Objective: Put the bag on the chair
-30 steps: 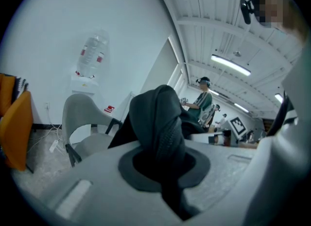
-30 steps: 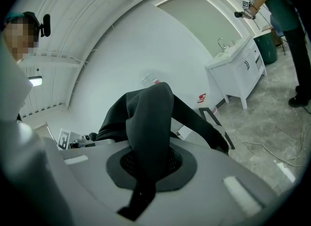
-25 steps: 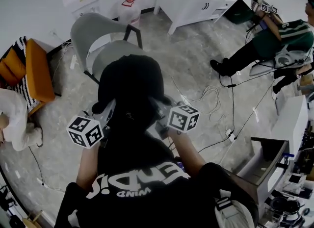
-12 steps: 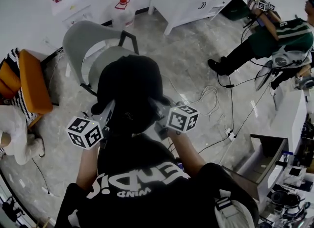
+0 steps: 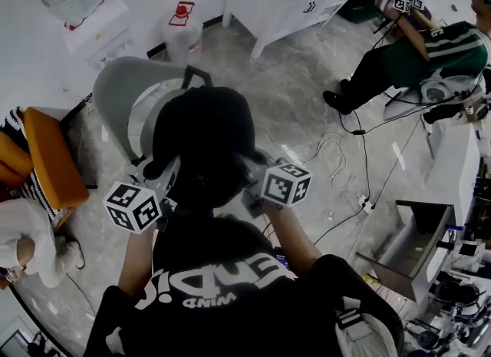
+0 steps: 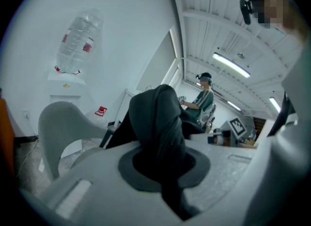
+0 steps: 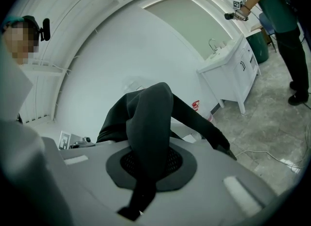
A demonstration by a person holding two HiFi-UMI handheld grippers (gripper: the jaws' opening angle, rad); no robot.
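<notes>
My left gripper and right gripper are both clamped shut on the black bag, one per side, so it hangs level; bag is held up at the near edge of the grey chair seat, not set down yet.

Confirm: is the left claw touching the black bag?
Touching. The left gripper view shows the left claw shut on a fold of the black bag, fabric pinched between its jaws.
</notes>
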